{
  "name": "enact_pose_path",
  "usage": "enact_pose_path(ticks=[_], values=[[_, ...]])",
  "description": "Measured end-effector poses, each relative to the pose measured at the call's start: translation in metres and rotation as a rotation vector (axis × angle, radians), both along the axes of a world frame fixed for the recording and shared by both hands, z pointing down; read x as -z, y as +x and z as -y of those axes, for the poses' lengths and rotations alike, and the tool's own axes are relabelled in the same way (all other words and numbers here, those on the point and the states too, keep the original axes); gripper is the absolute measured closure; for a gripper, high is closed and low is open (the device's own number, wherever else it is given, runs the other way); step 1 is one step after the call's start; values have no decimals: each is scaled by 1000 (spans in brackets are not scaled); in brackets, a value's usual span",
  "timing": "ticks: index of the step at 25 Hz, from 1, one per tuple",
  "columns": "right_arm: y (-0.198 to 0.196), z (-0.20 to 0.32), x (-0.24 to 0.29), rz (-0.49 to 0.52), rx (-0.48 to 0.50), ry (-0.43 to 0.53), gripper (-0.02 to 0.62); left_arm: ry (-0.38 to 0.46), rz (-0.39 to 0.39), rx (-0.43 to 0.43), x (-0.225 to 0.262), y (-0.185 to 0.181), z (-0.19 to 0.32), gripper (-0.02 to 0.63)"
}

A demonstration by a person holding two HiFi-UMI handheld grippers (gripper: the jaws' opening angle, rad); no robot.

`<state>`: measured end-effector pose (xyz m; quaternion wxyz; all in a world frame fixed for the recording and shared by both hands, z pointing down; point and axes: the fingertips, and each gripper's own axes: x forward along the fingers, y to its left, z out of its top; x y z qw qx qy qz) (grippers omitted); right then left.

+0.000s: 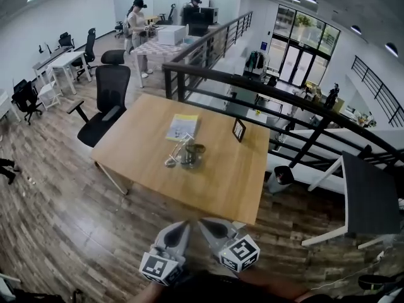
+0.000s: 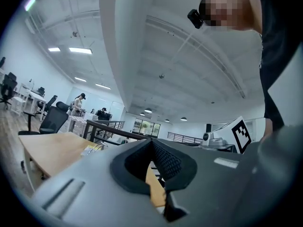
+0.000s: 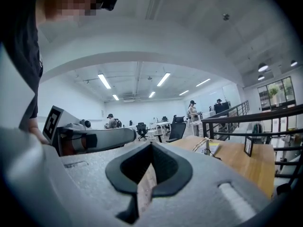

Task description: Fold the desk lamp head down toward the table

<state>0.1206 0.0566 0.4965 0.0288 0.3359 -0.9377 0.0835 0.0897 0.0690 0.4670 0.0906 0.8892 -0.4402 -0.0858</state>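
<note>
The slim metal desk lamp (image 1: 183, 151), with thin pale arms over a round dark base, stands near the middle of the light wooden table (image 1: 142, 145), just on my side of the yellow booklet (image 1: 184, 126). Only the head view shows its base; my right gripper view shows its curved arms side-on. My left gripper (image 1: 180, 228) and right gripper (image 1: 204, 225) hang off the table's near edge, both with jaws closed on nothing.

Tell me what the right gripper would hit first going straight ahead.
Likely the wooden table, close ahead of the right gripper; the desk lamp sits right of its line. Height unclear.
</note>
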Motion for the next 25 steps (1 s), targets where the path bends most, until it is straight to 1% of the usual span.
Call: enact_pose_path(ticks=[3,8,11,13,16,19,21,25], values=[[2,-22,-1,18,26,-8,594,-4,9,15,4,6,-21,604],[-1,-58,4,37,49,0,594,7,16,51,0,3,-48,604],[-1,-69,2,44,59,7,594,-3,30,51,0,4,-61,604],[-4,-75,-2,45,63,-1,594,-20,18,58,-8,0,-67,604],[-4,-84,-3,41,61,-2,594,-38,3,73,-5,-3,-72,604],[0,-88,-1,45,47,-2,594,-21,2,58,-13,1,-76,604],[3,-89,-2,50,38,-15,594,-28,-2,44,-14,6,-77,604],[6,-90,-2,45,28,-10,594,-33,1,26,-7,9,-77,604]])
